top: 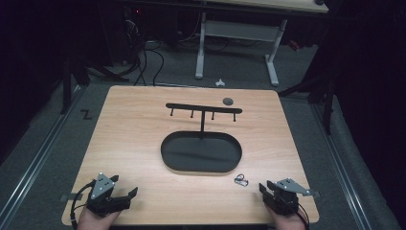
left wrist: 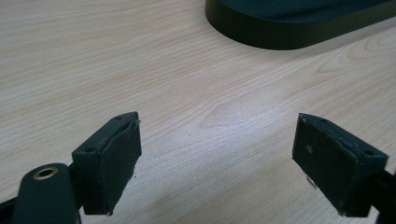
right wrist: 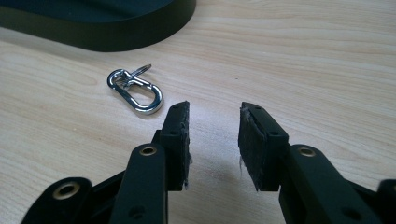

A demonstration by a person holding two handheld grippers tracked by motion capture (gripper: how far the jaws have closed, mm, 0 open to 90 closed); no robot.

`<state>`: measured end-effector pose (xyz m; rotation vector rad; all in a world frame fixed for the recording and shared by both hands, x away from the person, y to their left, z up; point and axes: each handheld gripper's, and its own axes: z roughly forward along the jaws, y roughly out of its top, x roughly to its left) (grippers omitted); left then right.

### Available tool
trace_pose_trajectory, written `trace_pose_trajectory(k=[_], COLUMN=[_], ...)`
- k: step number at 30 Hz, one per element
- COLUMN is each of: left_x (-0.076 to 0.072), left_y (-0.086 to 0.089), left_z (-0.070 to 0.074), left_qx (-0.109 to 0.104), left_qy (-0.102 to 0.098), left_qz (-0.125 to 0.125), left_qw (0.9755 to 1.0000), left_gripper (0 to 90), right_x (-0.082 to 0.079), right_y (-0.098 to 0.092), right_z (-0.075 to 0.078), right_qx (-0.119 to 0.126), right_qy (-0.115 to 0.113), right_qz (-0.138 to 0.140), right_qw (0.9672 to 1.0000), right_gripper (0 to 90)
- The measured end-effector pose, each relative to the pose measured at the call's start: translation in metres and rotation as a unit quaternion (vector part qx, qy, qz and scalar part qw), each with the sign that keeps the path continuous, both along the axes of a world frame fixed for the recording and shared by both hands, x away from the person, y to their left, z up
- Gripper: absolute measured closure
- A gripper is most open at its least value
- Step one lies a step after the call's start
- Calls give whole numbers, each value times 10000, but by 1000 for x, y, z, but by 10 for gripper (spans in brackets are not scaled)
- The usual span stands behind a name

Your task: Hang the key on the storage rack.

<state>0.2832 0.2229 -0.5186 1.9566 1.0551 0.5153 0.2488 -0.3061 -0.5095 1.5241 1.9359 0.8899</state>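
Observation:
A small silver carabiner clip [top: 241, 179] with a key ring lies on the wooden table [top: 134, 143], just in front of the black oval base [top: 201, 153] of a hook stand [top: 203, 109]. In the right gripper view the clip [right wrist: 136, 90] lies left of and beyond my right gripper [right wrist: 214, 123], whose jaws stand a little apart with nothing between them. My right gripper [top: 269, 188] rests at the table's near right corner. My left gripper [top: 125, 188] sits at the near left, jaws wide apart [left wrist: 217, 140] over bare wood.
A small dark round disc [top: 228, 101] lies at the far side of the table, right of the stand's hook bar. Beyond the table are a white desk frame [top: 237, 43] and floor cables. The oval base's rim [left wrist: 289, 32] lies ahead of the left gripper.

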Motion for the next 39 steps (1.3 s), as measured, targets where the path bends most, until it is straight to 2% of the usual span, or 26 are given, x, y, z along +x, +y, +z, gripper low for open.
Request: trace_pose_trajectory(k=[3, 9, 13, 22, 24, 25, 29, 36, 39], left_x=[2, 9, 9, 9, 12, 13, 18, 24, 25], left_y=[-2, -6, -6, -6, -8, -9, -15, -21, -20], left_z=[4, 2, 1, 3, 2, 1, 2, 5, 8], left_qx=[-35, -15, -59, -190, -218, -210, -259, -296, -408], left_qy=[-67, -87, -58, -175, -167, -175, -189, -263, -319], left_qz=[-26, -65, -57, 0, -26, -47, -123, -187, -148], left_qw=[10000, 9999, 9999, 9997, 9996, 9996, 9994, 9990, 9985], left_gripper=[159, 157, 154, 149, 147, 146, 138, 135, 135], right_x=[-1, -5, -5, -4, -5, -6, -7, -4, 0], right_y=[0, 0, -2, -1, 0, -2, -1, 6, 7], right_z=[0, -1, -2, -5, -5, -4, 1, 7, 9], right_qx=[25, -8, 49, 136, 108, 192, 263, 18, 59], right_qy=[-17, -40, -43, 90, 93, 109, 99, 279, 424], right_qz=[-79, 0, -32, 120, 143, 128, 100, 198, 192], right_qw=[10000, 10000, 10000, 9998, 9998, 9997, 9996, 9994, 9989], right_gripper=[598, 558, 554, 557, 558, 562, 565, 558, 555])
